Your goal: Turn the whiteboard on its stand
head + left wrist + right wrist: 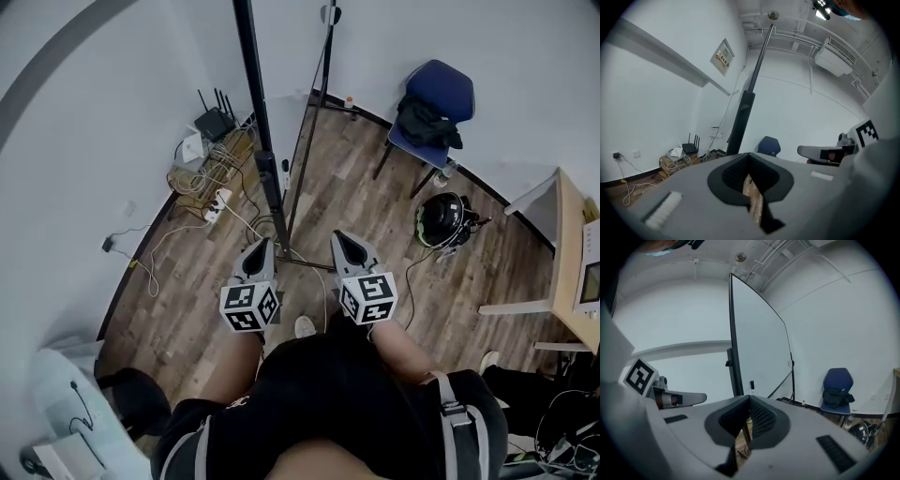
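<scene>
Both pairs of jaws are pressed together on nothing. The left gripper [257,251] and right gripper [343,242] hover side by side near the whiteboard [759,352], apart from it. It stands upright on its black stand [265,159], a blank white panel in a thin dark frame.

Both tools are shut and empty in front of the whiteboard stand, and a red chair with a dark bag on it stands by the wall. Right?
Not quite: the chair is blue, not red, as the head view shows. The rest stands: the left tool and right tool are shut and empty before the whiteboard stand, with the dark bag on the seat.
</scene>
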Action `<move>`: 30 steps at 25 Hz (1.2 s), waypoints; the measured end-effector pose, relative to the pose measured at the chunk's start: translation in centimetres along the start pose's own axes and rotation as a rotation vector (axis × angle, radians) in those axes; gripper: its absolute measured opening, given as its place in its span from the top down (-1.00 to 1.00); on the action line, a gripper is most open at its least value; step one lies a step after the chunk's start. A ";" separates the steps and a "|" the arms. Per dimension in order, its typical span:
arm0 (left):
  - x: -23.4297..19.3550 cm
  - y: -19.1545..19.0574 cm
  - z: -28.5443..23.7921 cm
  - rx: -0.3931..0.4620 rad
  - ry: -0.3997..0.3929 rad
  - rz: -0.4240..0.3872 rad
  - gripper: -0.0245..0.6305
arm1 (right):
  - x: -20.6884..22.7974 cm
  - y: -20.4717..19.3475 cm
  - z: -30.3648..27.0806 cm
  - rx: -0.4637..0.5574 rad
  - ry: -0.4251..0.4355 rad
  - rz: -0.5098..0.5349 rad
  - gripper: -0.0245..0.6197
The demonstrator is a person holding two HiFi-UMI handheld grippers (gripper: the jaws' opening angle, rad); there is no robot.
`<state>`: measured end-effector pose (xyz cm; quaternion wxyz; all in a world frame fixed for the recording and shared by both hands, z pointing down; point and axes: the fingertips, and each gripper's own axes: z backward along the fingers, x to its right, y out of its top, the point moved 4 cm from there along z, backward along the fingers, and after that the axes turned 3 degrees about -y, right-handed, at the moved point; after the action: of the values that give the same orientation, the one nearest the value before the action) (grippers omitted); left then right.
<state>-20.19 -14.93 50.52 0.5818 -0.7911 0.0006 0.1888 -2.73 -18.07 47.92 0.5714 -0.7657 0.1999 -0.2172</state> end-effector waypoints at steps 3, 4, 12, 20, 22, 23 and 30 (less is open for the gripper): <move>-0.5 0.4 -1.4 -0.014 0.021 -0.012 0.90 | 0.8 0.4 -0.9 0.002 0.016 0.006 0.91; -0.6 0.8 -2.0 -0.014 0.030 -0.025 0.90 | 1.2 0.5 -1.2 0.003 0.020 0.005 0.91; -1.4 4.1 -5.2 0.058 0.142 -0.108 0.67 | 6.4 2.0 -2.8 0.028 0.050 0.031 0.91; -1.5 5.4 -8.4 0.073 0.203 -0.185 0.19 | 11.2 2.8 -2.8 0.043 0.050 0.020 0.91; -1.6 5.8 -9.0 0.077 0.220 -0.185 0.19 | 12.2 2.7 -2.7 0.043 0.048 0.016 0.91; -1.6 5.9 -9.4 0.076 0.231 -0.184 0.19 | 12.7 2.6 -2.7 0.040 0.048 0.013 0.91; -2.9 6.5 -11.8 0.002 0.327 -0.152 0.31 | 14.6 3.4 -2.8 0.063 0.041 0.004 0.91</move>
<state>-20.74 -28.56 48.37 0.5874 -0.8084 0.0354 0.0130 7.56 -29.33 46.85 0.5915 -0.7424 0.2062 -0.2376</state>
